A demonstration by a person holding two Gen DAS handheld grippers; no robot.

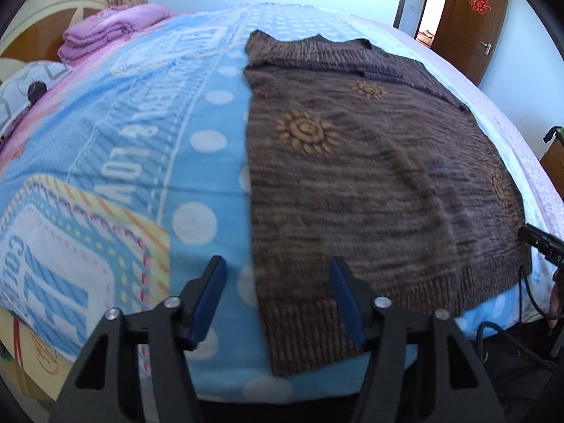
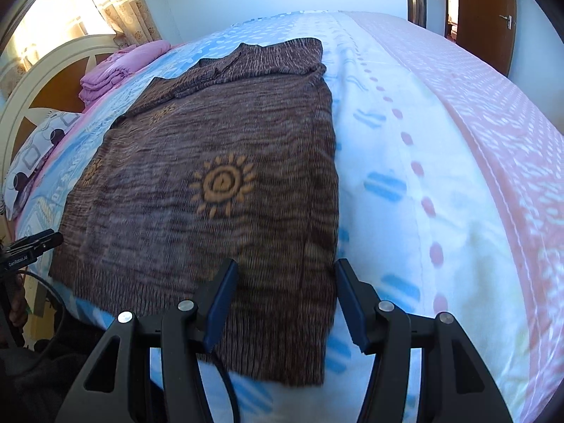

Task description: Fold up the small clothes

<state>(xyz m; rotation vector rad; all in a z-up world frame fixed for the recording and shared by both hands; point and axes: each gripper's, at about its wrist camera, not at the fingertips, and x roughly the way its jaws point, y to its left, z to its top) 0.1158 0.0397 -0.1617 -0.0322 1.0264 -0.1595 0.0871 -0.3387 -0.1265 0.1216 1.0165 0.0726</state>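
Left wrist view: left tongs (image 1: 278, 299) half-open, empty, straddling sweater (image 1: 370, 176) hem's lower-left corner; right tongs (image 2: 285, 303) likewise at lower-right corner; long axis runs up-frame.

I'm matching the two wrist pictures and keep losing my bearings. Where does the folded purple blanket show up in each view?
Left wrist view: the folded purple blanket lies at the upper left, at the head of the bed, left of the brown sweater.
Right wrist view: the blanket is at the upper left too, beyond the sweater's far left corner.
Shared landmark: the cream headboard just behind it.
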